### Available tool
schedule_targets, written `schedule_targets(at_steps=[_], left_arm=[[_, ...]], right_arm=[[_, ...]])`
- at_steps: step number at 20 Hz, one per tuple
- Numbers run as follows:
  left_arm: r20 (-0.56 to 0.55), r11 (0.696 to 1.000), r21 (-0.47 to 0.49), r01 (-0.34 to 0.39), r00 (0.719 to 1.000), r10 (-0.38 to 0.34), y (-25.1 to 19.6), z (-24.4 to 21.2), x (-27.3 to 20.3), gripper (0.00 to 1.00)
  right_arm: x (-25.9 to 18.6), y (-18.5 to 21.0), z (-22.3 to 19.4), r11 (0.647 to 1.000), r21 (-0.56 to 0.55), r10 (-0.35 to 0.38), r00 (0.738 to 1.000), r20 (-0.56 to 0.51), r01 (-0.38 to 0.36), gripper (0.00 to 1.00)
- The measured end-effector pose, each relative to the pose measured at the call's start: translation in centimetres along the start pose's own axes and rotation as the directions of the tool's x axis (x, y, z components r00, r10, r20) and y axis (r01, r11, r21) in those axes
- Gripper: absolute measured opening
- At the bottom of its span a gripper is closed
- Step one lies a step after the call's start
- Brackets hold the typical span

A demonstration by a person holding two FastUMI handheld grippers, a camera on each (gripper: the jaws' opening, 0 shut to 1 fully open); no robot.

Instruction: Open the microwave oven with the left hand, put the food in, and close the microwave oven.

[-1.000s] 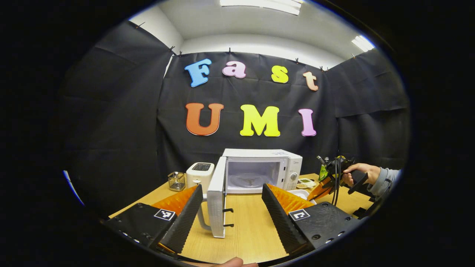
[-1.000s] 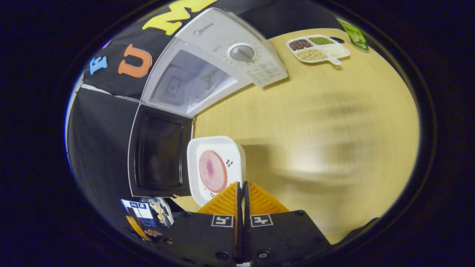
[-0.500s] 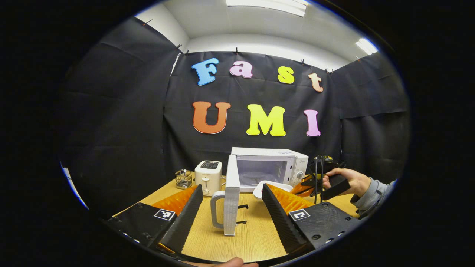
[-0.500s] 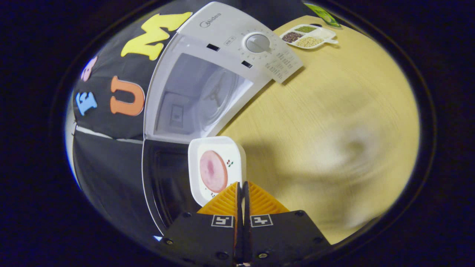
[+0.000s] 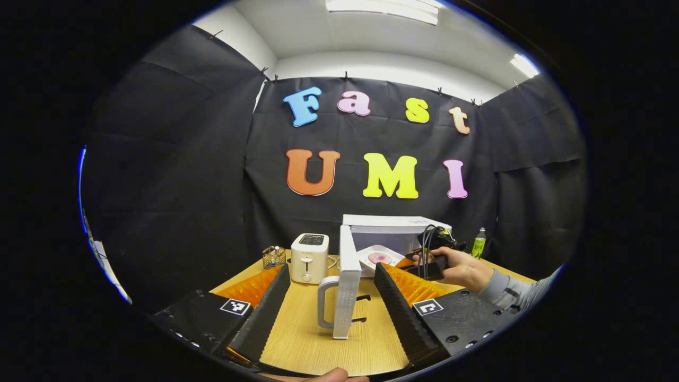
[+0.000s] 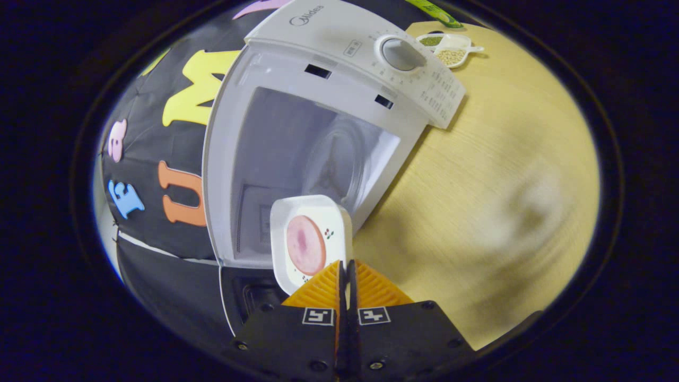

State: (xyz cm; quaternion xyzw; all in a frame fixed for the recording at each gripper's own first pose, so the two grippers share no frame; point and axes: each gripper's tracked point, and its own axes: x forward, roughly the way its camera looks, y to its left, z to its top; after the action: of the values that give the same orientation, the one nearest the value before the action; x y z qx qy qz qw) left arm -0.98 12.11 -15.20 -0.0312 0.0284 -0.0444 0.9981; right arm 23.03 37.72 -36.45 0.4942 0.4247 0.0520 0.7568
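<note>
The white microwave (image 5: 390, 225) stands at the back of the wooden table with its door (image 5: 347, 289) swung wide open, handle toward me. My left gripper (image 5: 331, 289) is open and well back from the door, holding nothing. My right gripper (image 6: 347, 270) is shut on the rim of a white square plate (image 6: 310, 241) carrying a pink round slice of food (image 6: 303, 245). It holds the plate just in front of the microwave's open cavity (image 6: 307, 154). In the left gripper view the plate (image 5: 377, 257) hangs at the cavity mouth, held by a person's hand (image 5: 464, 270).
A white toaster (image 5: 309, 257) and a small wire basket (image 5: 273, 257) stand left of the microwave. A green bottle (image 5: 479, 243) is at the back right. A divided tray of beans (image 6: 448, 48) lies beyond the microwave's dial (image 6: 400, 53).
The right gripper has carried the plate from beside the door up to the open cavity. The left gripper has drawn back and shifted left; the door stays open.
</note>
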Motion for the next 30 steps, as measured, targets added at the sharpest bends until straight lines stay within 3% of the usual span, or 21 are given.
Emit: schedule_targets(at_steps=[2,4,5,8,9,10,12,13,14,15,16,17,19,20,21,24,25,26,27,29,30], left_arm=[[-0.001,1.000,0.008,-0.014,1.000,0.014,0.6,0.0,0.0,0.95],[-0.001,0.999,0.023,-0.039,0.999,0.039,1.5,0.0,0.1,0.95],[-0.006,0.999,0.030,-0.045,0.999,0.045,1.7,-0.1,0.1,0.84],[-0.019,0.997,0.051,-0.058,0.998,0.059,2.0,-0.4,0.4,0.84],[-0.014,0.997,0.056,-0.056,0.998,0.057,1.9,-0.3,0.6,0.95],[-0.014,0.997,0.058,-0.055,0.998,0.056,1.8,-0.4,0.8,0.84],[-0.010,0.996,0.051,-0.070,0.997,0.070,1.9,-0.3,1.2,0.84],[-0.008,0.995,0.044,-0.086,0.996,0.086,2.3,-0.3,1.2,0.95],[-0.006,0.995,0.039,-0.092,0.996,0.092,2.3,-0.3,1.5,0.84],[-0.003,0.995,0.038,-0.091,0.996,0.091,2.1,-0.3,1.5,0.95],[0.000,0.995,0.037,-0.092,0.996,0.092,2.1,-0.3,1.4,0.95],[-0.001,0.995,0.036,-0.094,0.996,0.094,2.1,-0.3,1.4,0.84],[-0.006,0.996,0.026,-0.085,0.996,0.085,1.9,-0.5,1.6,0.84],[-0.004,0.997,0.018,-0.081,0.997,0.081,1.8,-0.4,1.5,0.84],[-0.001,0.997,0.011,-0.078,0.997,0.078,1.7,-0.4,1.5,0.84],[-0.002,0.999,-0.015,-0.053,0.999,0.053,1.6,-0.8,1.5,0.84],[-0.010,0.999,-0.024,-0.035,0.999,0.035,1.3,-1.2,1.6,0.95],[-0.016,0.999,-0.026,-0.028,1.000,0.027,1.5,-1.5,1.8,0.95],[-0.024,0.999,-0.024,-0.035,0.999,0.034,2.1,-2.0,2.0,0.95],[-0.040,0.998,-0.018,-0.061,0.997,0.060,3.4,-2.8,2.2,0.95],[-0.050,0.998,-0.017,-0.063,0.997,0.062,3.8,-3.2,2.5,0.95]], right_arm=[[2.2,0.9,1.4,0.999,0.007,0.037,0.995,0.096,-0.038,0.00],[4.2,1.0,2.5,0.998,0.034,0.048,0.984,0.170,-0.055,0.04],[5.1,1.0,3.0,0.997,0.048,0.055,0.979,0.197,-0.066,0.04],[7.2,1.3,4.2,0.989,0.090,0.089,0.961,0.262,-0.117,0.04],[7.6,1.3,4.9,0.986,0.099,0.098,0.952,0.289,-0.132,0.04],[7.9,1.3,5.8,0.987,0.086,0.099,0.939,0.329,-0.134,0.04],[8.1,1.5,7.6,0.992,0.024,0.103,0.913,0.395,-0.122,0.05],[8.2,1.7,8.2,0.993,-0.001,0.110,0.900,0.421,-0.121,0.05],[8.3,1.9,8.2,0.992,-0.016,0.118,0.894,0.432,-0.123,0.06],[8.6,1.9,8.3,0.992,-0.032,0.123,0.892,0.434,-0.121,0.07],[8.9,1.8,8.3,0.993,-0.046,0.120,0.893,0.434,-0.111,0.10],[9.2,1.4,8.2,0.994,-0.056,0.105,0.894,0.436,-0.089,0.12],[9.7,1.2,8.0,0.994,-0.060,0.109,0.897,0.429,-0.092,0.14],[9.7,1.0,8.1,0.994,-0.066,0.108,0.899,0.425,-0.089,0.05],[9.8,0.8,8.0,0.993,-0.082,0.108,0.902,0.417,-0.081,0.13],[9.3,0.2,7.3,0.983,-0.176,0.122,0.913,0.389,-0.056,0.14],[8.9,0.5,6.6,0.974,-0.212,0.148,0.923,0.355,-0.075,0.15],[8.4,0.5,6.2,0.967,-0.245,0.155,0.932,0.328,-0.075,0.23],[7.9,0.5,5.8,0.957,-0.281,0.165,0.935,0.313,-0.075,0.17],[6.1,0.2,5.6,0.934,-0.352,0.178,0.933,0.312,-0.060,0.25],[4.9,0.1,5.5,0.917,-0.395,0.187,0.931,0.315,-0.051,0.39]])
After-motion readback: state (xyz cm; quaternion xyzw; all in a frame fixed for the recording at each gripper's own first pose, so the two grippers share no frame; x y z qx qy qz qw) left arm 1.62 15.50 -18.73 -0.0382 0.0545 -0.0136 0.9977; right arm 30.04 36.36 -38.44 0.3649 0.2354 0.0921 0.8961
